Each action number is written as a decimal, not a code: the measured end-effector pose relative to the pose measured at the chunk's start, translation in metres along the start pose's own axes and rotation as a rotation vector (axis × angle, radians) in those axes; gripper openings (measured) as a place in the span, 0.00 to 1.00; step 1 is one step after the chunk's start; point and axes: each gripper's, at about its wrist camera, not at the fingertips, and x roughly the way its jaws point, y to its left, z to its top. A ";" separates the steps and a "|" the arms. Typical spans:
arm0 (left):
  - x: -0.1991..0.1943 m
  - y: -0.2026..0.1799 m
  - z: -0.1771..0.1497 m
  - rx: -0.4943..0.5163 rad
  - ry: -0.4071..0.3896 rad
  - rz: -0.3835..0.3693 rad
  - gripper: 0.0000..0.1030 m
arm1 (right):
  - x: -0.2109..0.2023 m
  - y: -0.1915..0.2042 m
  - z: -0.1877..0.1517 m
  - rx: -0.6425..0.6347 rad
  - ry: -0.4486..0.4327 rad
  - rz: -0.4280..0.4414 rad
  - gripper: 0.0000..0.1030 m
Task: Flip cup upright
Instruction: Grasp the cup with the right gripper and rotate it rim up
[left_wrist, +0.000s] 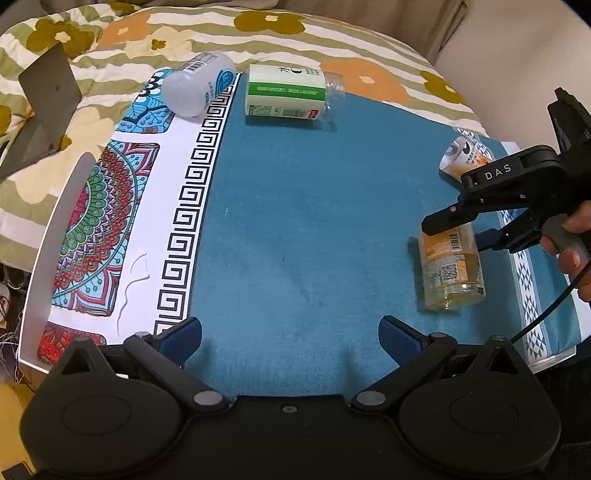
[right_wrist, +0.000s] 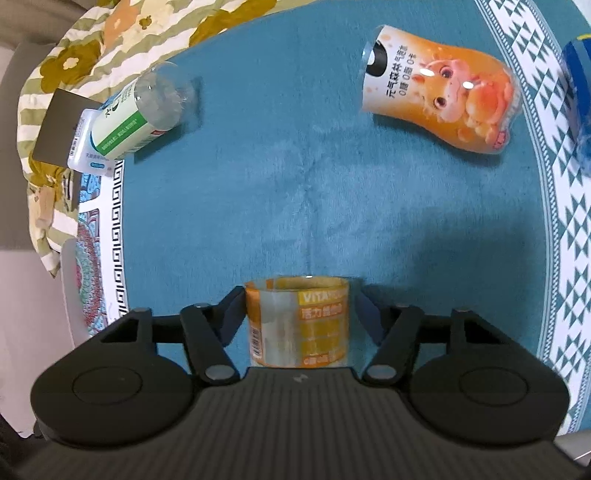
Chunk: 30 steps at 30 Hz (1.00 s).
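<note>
The clear plastic cup with an orange-yellow label lies on its side on the teal cloth-covered surface, at the lower middle of the right wrist view, between the two blue-padded fingers of the right gripper. The jaws are spread to either side of the cup; the left finger looks to be against the label, while a thin strip of teal shows between the cup and the right finger, so nothing is clamped. In the left wrist view the same cup sits at the right middle of the frame, with the right gripper reaching over it from the right edge and the person's hand around its handle.

The left gripper hovers at the lower middle of its own view with its jaws released wide, nothing between them but teal cloth.

At the upper right of the right wrist view lies an orange bottle-shaped cup printed with a cartoon animal, also on its side. At the upper left lies a clear bottle with a green and white label, and just beside it a frosted white bottle with a barcode rests on the patterned mat with a black key border. A floral striped quilt fills the top of the left wrist view
</note>
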 end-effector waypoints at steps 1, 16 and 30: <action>0.000 0.000 0.000 0.004 0.001 0.000 1.00 | 0.000 0.000 0.000 0.002 0.001 0.004 0.73; -0.009 0.003 0.005 0.038 -0.016 0.004 1.00 | -0.050 0.026 -0.047 -0.102 -0.448 0.031 0.70; 0.010 0.009 -0.005 0.142 0.053 0.020 1.00 | 0.012 0.066 -0.105 -0.262 -0.969 -0.308 0.71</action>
